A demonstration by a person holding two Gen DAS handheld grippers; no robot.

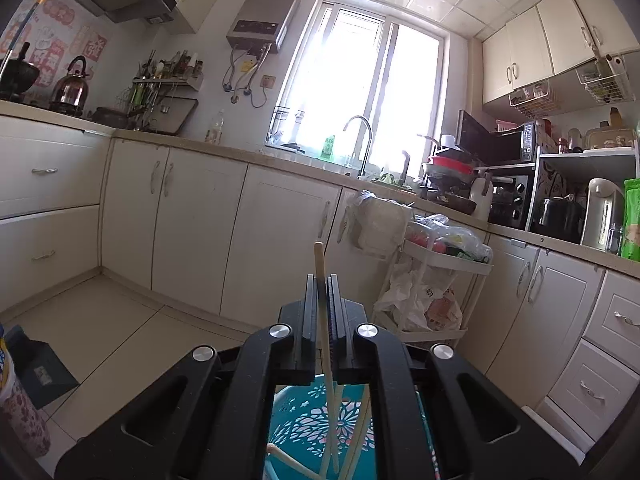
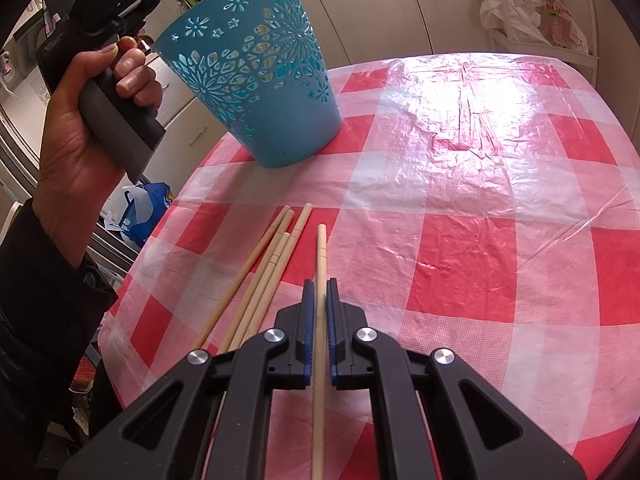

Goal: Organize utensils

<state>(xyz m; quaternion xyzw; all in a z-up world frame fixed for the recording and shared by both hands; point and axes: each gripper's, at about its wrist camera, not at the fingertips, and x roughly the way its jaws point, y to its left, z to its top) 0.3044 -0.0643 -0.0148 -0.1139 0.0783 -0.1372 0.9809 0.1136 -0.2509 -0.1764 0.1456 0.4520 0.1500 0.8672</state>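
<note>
- Left tongs (image 1: 322, 280) are clamped on one chopstick (image 1: 319, 264) above the teal cut-out bin (image 2: 256, 68); a few chopsticks already stand inside it.
- Right tongs (image 2: 319, 284) pinch another chopstick (image 2: 320, 264), lower centre.
- Four loose chopsticks (image 2: 264, 272) remain on the checked worktop (image 2: 480, 200).
- The bin's contents are mostly hidden.

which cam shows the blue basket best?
Right wrist: the blue basket stands whole on the checked tablecloth, cut-out wall and base visible. Left wrist sees only part of it below the left gripper, chopsticks inside.
</note>
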